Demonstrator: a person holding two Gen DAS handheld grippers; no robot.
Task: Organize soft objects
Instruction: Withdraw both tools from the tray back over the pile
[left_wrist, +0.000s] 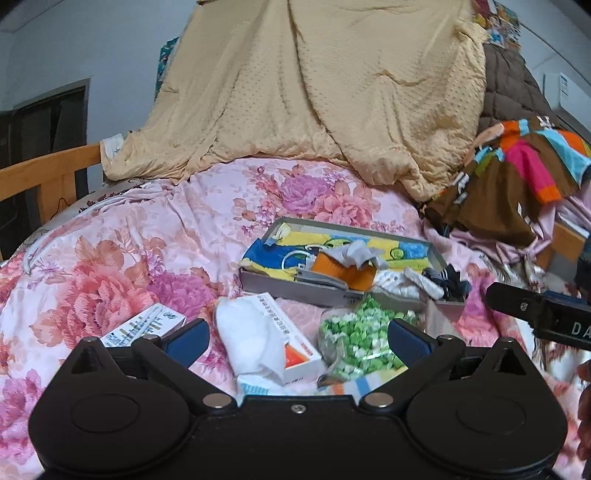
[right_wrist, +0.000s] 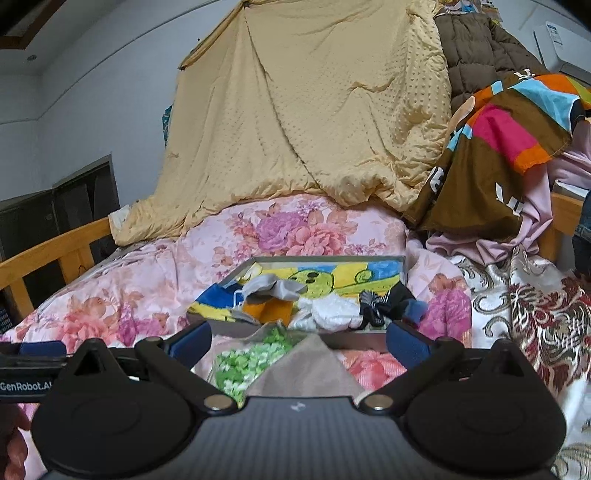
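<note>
Floral bed (left_wrist: 129, 240) carries a tray (left_wrist: 437, 254) of cloths; left tongs (left_wrist: 297, 338) and right tongs (right_wrist: 298, 338) both gape, empty.

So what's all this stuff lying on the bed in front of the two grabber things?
tray: one, grey, mid-bed, holding cloths and socks
white sock: one, over the orange-white box, near left gripper
bag of green bits: one, clear, before the tray
small box: one, white, left of sock
yellow quilt: one, heaped behind
striped cloth: one, multicoloured, right
left gripper: open, empty
right gripper: open, above the bag
</note>
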